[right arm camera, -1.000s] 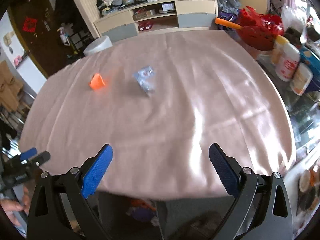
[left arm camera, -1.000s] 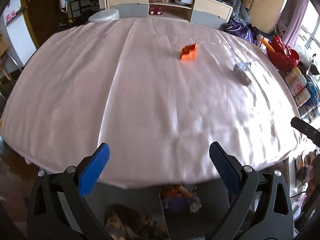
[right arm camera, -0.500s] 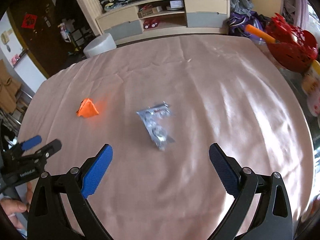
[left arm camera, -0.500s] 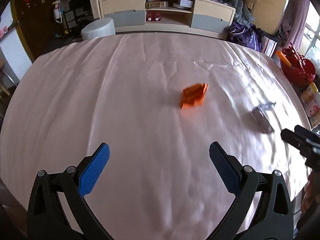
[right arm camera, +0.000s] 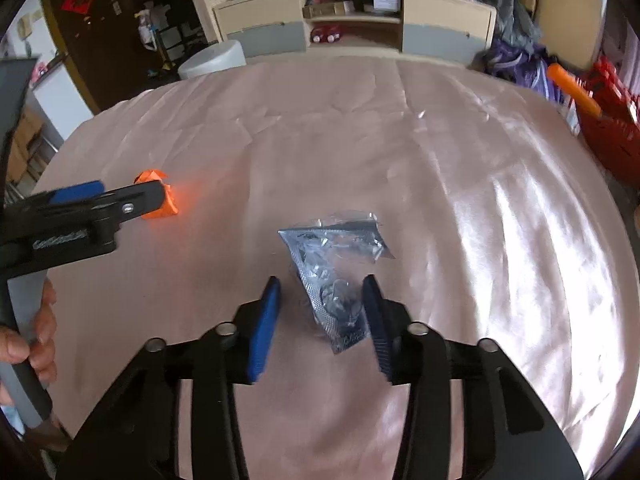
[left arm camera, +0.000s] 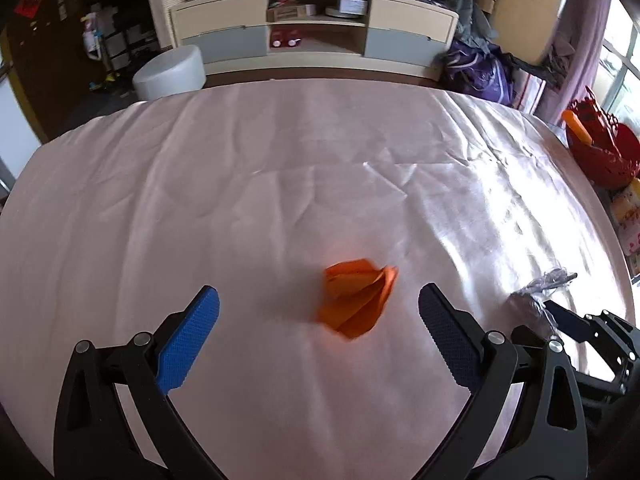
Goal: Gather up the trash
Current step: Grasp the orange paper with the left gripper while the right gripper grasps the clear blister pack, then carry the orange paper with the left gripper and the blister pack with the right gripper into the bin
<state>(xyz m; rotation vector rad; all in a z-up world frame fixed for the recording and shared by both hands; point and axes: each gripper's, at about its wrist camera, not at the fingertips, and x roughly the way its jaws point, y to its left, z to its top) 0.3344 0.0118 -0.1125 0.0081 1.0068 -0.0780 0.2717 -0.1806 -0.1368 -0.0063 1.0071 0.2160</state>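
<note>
Silver wrapper [right arm camera: 335, 276] between closing right gripper [right arm camera: 320, 312] fingers, pointed steeply down

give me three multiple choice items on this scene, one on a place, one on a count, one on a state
1. Where does the orange paper lie?
A. between the left tool's open jaws
B. in the red basket
C. on the stool

2. How many trash pieces lie on the pink cloth?
A. one
B. two
C. four

3. What are the right tool's jaws doing?
A. closing around the silver wrapper
B. clamped on the orange paper
C. closed on nothing

Answers: 1 A, it sits between the blue pads; 2 B, only paper and wrapper show; 3 A, the wrapper lies between the narrowing pads.
</note>
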